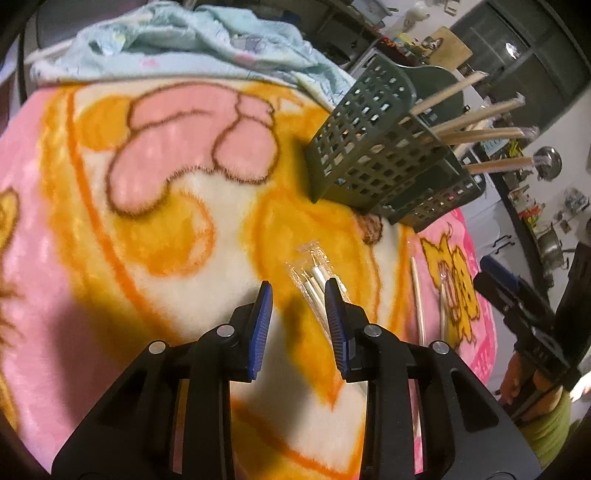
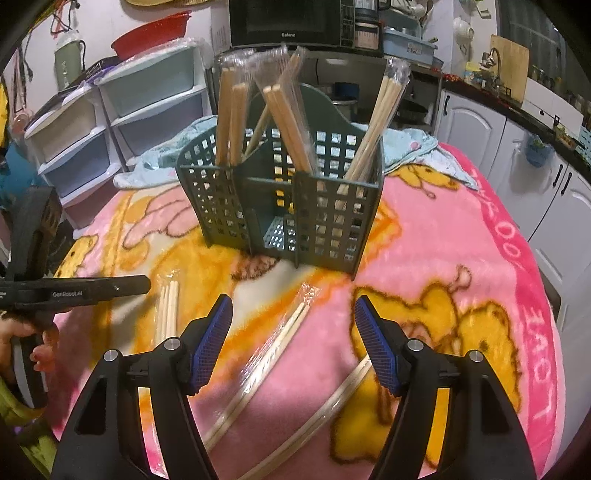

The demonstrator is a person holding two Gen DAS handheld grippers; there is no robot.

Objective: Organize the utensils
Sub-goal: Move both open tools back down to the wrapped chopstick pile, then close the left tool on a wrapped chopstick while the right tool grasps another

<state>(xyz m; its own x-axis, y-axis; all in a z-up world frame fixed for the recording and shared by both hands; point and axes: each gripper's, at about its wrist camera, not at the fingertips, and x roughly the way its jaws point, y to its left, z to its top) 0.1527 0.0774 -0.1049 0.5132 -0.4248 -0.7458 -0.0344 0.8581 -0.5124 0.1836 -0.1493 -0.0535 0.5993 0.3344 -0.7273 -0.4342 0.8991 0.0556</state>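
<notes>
Worktop covered by a plush blanket [image 2: 424, 236], pink with orange and cream cartoon shapes and a darker pink border with lettering. A crumpled pale blue cloth [image 1: 192, 40] at the far edge.

Green lattice caddy [image 2: 280, 206] upright near the middle of the blanket, holding wrapped chopsticks [image 2: 291, 125] that lean out of its compartments in several directions; the low front compartment looks empty.

More wrapped pairs flat on the blanket nearer the camera: one pair [image 2: 168, 310] at left, close to the left gripper; a second pair [image 2: 273, 354] lying diagonally; a third pair [image 2: 325, 410] beside it, lower right.

Left gripper [image 1: 298, 291] low over the blanket, jaws partly closed but still apart, nothing pinched; a clear-wrapped pair [image 1: 314, 280] just ahead, partly behind the right-hand pad. Right gripper [image 2: 293, 306] above the diagonal pair, jaws wide open, holding nothing.

Behind: stacked plastic drawers [image 2: 110, 133] at left, a black microwave [image 2: 291, 22], white cabinets [image 2: 480, 136] under a cluttered counter with a wooden board. A hand [image 2: 22, 343] on the left gripper's handle.
</notes>
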